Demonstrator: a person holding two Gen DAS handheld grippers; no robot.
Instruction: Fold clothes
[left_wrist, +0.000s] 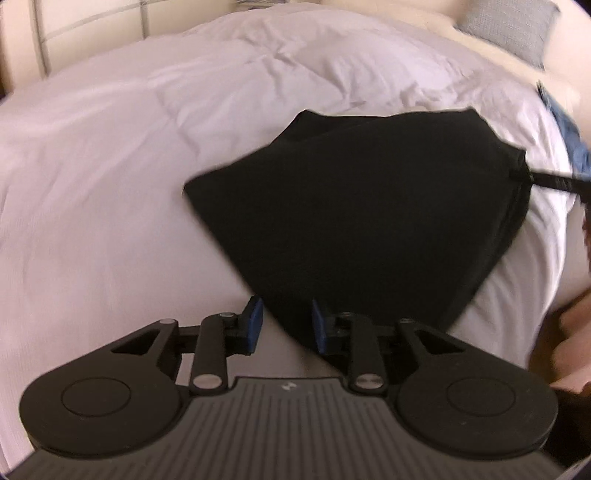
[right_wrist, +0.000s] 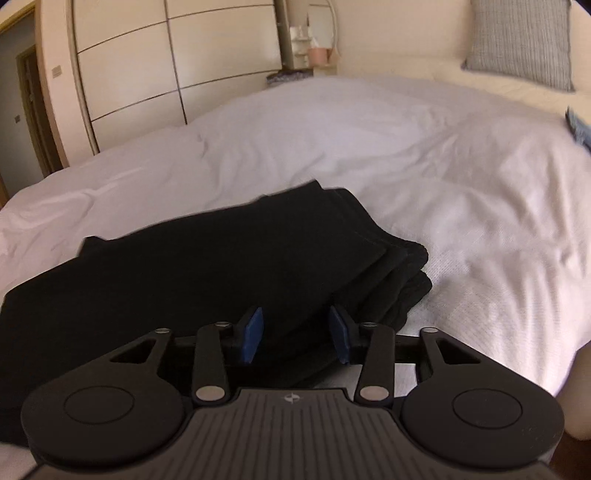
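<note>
Left gripper (left_wrist: 283, 325) is parted with nothing pinched between its blue pads (left_wrist: 253, 325). From the left wrist view, the near corner of the folded black garment (left_wrist: 354, 221) lies under the gap and runs behind the right-hand pad, but the pads don't look like they're pressing on it. The garment sits on the white duvet (left_wrist: 110, 184) and spreads away up and to the right of this gripper, so most of the fabric is off to its right side. Over at the far right edge, a thin dark bar pokes at the garment's corner, probably part of the other tool, but it's too blurry to call. Some blue cloth (left_wrist: 569, 144) sits near the bed's far right edge.

Right wrist view: right gripper (right_wrist: 297, 338) also stands apart, holding nothing. The garment fills the space ahead and to its left, with the stacked fold edges (right_wrist: 406, 273) just past the right-hand pad. The long side seems to run left to right across this view. A grey pillow (right_wrist: 517, 40) is well apart at the back.

Judging by that, the right gripper looks nearer to the stacked edge.
</note>
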